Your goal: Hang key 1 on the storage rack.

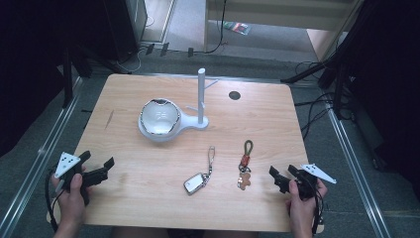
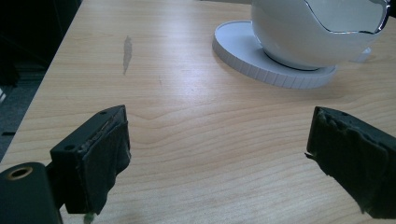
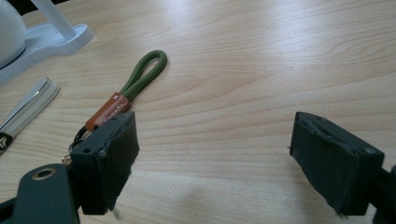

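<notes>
While the person is sitting at the near edge of the worktop (image 1: 148,198), each hand is holding one pair of tongs low above the wood. The left tongs (image 1: 96,166) are hovering near the front left corner, and in the left gripper view the two black jaws are standing wide apart with only bare wood between them; they are gripping nothing. The right tongs (image 1: 282,177) are hovering near the front right corner. In the right gripper view their jaws are also standing well apart, and nothing is being held between them.

Nearest to the right tongs is lying the green keychain (image 1: 245,163), flat on the worktop, just to the left of those tongs. Its green cord loop (image 3: 147,70) is pointing away from the person, its orange leather band (image 3: 108,111) is sitting below the loop, and a small brown figure is hanging at its near end. In the right gripper view the lower part of the keychain is being hidden behind the left jaw, so I cannot tell if they are touching.

A silver key fob (image 1: 196,182) with a thin strap is lying further left, apart from the keychain. Behind both, a white stand (image 1: 200,101) with an upright post and a round white bowl (image 1: 159,116) on its base is standing in the middle of the worktop.
</notes>
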